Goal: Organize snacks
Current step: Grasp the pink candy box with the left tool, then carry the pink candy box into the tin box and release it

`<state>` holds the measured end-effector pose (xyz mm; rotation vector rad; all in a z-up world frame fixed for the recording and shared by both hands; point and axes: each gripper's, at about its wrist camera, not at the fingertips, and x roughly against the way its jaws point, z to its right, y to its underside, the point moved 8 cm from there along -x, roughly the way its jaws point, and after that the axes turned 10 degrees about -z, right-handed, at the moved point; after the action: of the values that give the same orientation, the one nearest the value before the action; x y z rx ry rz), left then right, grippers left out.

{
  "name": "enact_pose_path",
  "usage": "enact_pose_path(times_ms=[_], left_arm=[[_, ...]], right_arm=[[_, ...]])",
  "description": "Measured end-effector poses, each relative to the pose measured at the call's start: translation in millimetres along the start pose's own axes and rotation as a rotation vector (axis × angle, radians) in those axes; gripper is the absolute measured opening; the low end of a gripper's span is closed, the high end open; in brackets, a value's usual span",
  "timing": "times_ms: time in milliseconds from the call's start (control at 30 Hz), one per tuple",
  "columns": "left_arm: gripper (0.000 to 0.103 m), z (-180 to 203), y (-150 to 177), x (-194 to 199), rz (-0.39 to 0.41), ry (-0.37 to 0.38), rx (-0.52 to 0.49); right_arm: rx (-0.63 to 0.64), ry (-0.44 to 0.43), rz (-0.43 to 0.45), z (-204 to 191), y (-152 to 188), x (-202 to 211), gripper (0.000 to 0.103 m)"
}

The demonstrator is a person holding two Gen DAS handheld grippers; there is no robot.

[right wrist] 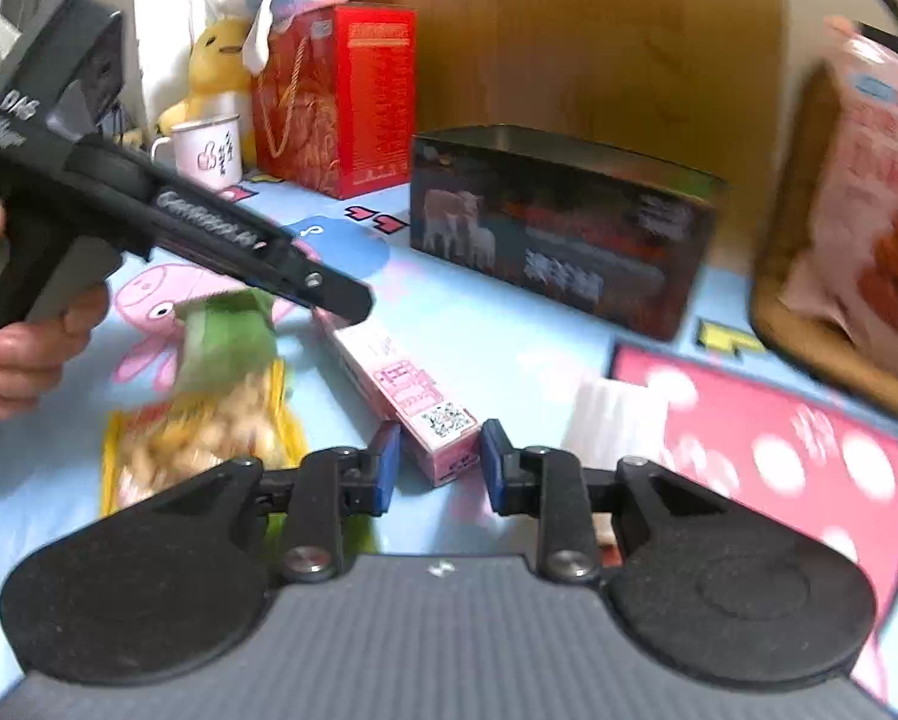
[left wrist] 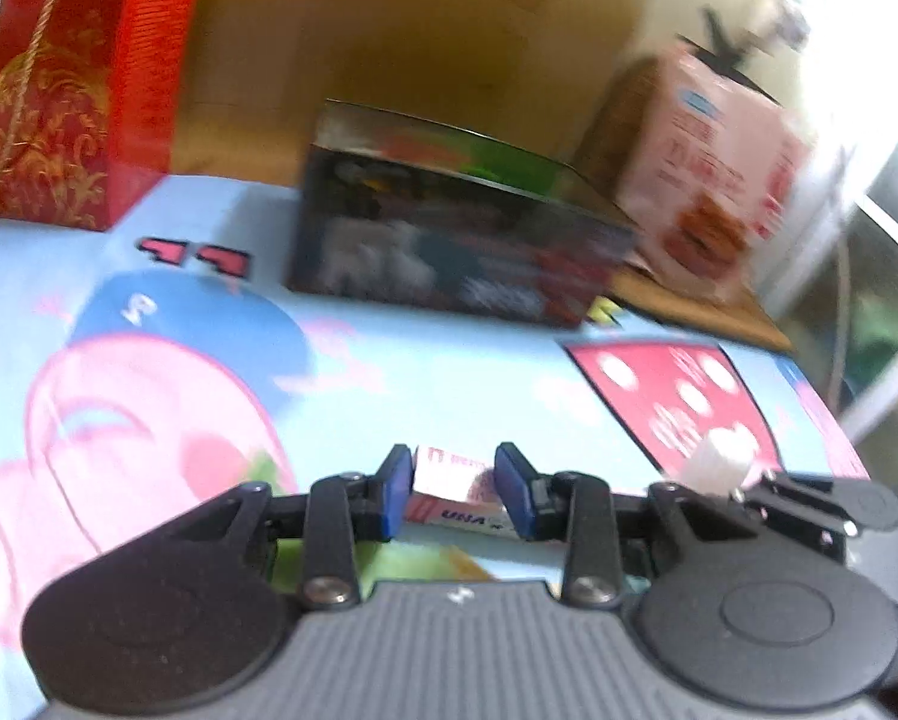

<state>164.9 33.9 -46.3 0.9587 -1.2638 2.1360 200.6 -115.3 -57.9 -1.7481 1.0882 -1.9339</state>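
A slim pink cardboard box (right wrist: 416, 405) lies on the glossy cartoon-print tabletop (right wrist: 497, 330), its near end between the blue pads of the right hand-held gripper (right wrist: 440, 462), jaws apart. The left hand-held gripper (left wrist: 455, 489) straddles its far end, not clamping. A crinkly peanut bag (right wrist: 209, 414) lies left; a dark rectangular tin (right wrist: 563, 228) stands beyond.

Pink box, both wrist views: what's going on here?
A person holds two grippers at a long pink box on the cartoon tablecloth. The left gripper has one end between its jaws, the right gripper the other. The right shows a gap; the left grip is too blurred to judge. A snack bag lies beside it.
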Motion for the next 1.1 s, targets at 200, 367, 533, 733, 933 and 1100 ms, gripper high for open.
enact_pose_path(times_ms=[200,367,533,733,933,1100], left_arm=[[0.033,61,35,0,-0.025,0.053,-0.103],[0.034,106,52,-7,-0.048,0.089,-0.168],[0.034,154,73,-14,-0.082,0.118,-0.272],[0.038,177,97,-9,-0.129,0.181,-0.31],[0.045,163,104,-1,-0.13,0.184,-0.262],[0.048,162,97,0,-0.14,0.227,-0.226]], right_arm=[[-0.17,0.041,0.049,24,44,38,0.035],[-0.261,0.092,0.084,38,74,68,0.037],[-0.297,0.156,0.11,45,110,101,0.045],[-0.319,0.167,0.143,47,140,128,0.048],[-0.308,0.209,0.171,48,151,134,0.05],[-0.299,0.209,0.182,51,149,131,0.05]])
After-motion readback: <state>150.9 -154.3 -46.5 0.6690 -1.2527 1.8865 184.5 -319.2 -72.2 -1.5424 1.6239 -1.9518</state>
